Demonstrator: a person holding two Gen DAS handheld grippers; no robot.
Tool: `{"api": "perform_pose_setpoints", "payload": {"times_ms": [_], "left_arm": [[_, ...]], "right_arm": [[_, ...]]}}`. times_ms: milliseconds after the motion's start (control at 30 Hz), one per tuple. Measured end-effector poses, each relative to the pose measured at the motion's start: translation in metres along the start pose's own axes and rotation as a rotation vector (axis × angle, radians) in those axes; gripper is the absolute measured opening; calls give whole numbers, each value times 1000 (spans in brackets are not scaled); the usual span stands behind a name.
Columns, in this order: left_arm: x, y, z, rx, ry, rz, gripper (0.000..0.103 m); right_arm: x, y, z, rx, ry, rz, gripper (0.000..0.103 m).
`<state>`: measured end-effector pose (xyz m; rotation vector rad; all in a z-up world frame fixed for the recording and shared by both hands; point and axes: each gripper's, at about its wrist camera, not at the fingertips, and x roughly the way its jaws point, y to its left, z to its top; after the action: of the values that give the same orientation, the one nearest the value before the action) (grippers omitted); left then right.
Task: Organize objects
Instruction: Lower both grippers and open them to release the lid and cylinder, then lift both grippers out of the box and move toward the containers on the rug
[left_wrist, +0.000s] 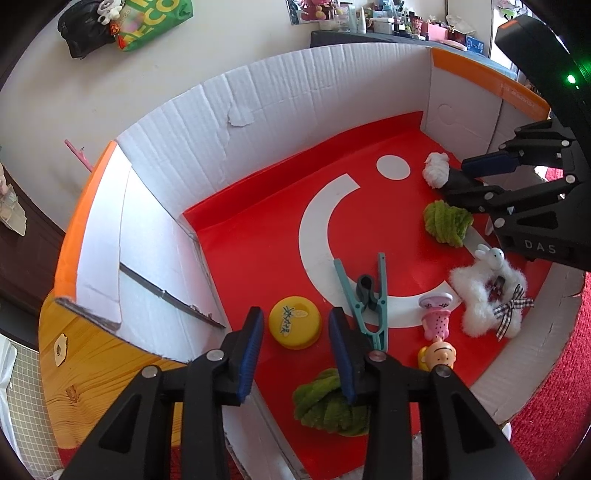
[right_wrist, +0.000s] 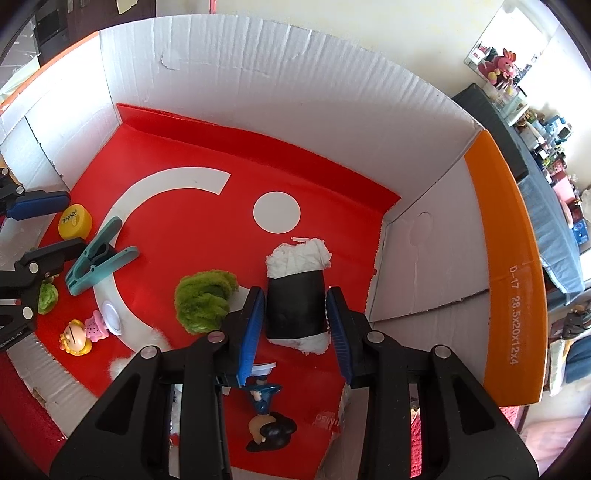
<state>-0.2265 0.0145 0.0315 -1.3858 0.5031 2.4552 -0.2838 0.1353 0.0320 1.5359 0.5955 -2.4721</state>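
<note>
Small objects lie on the red floor of a white cardboard box (left_wrist: 258, 107). My left gripper (left_wrist: 295, 354) is open above a yellow cap (left_wrist: 294, 326) and a green fluffy ball (left_wrist: 330, 402); a teal clip (left_wrist: 369, 302) lies just right of it. My right gripper (right_wrist: 295, 332) is open, its fingers either side of a black roll with white ends (right_wrist: 297, 295), not touching it. In the left wrist view the right gripper (left_wrist: 476, 181) sits over that roll (left_wrist: 437, 170). A second green ball (right_wrist: 203, 299) lies left of the roll.
A white fluffy star with a bunny (left_wrist: 487, 295), a pink figure (left_wrist: 436, 317) and a bald-head figure (left_wrist: 437, 354) lie at the right of the box. A dark-haired figurine (right_wrist: 269, 424) lies under my right gripper. The box wall (right_wrist: 424, 266) stands close on the right.
</note>
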Motion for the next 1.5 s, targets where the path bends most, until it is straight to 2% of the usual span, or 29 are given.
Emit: {"api": "perform_pose_setpoints", "payload": {"times_ms": [267,633,733,767,800,867,1000,1100,1500], "left_arm": [[-6,1,-7,-14,-10,2,44],[-25,-1,-20,-30,-46,-10,44],[-28,-7,-15,-34,-68,-12,46],[-25,5,-21,-36,-78,-13,47],[-29,5,-24,-37,-89,-14,48],[-42,7,-1,-34,-114,-14,50],[-58,0,1,-51,-167,-14,56],[-69,-8,2,-64,-203,-13,59],[-124,-14,-21,-123,-327,-30,71]], "right_arm": [[-6,5,-3,2,-18,4,34],[-29,12,-10,15,-76,32,34],[-41,10,-14,16,-107,40,45],[-45,9,-16,15,-120,42,48],[-49,8,-17,14,-130,42,48],[-58,3,-18,17,-155,52,49],[-82,1,-29,30,-210,68,51],[-97,-3,-35,35,-261,85,58],[-145,13,-69,35,-379,131,65]]}}
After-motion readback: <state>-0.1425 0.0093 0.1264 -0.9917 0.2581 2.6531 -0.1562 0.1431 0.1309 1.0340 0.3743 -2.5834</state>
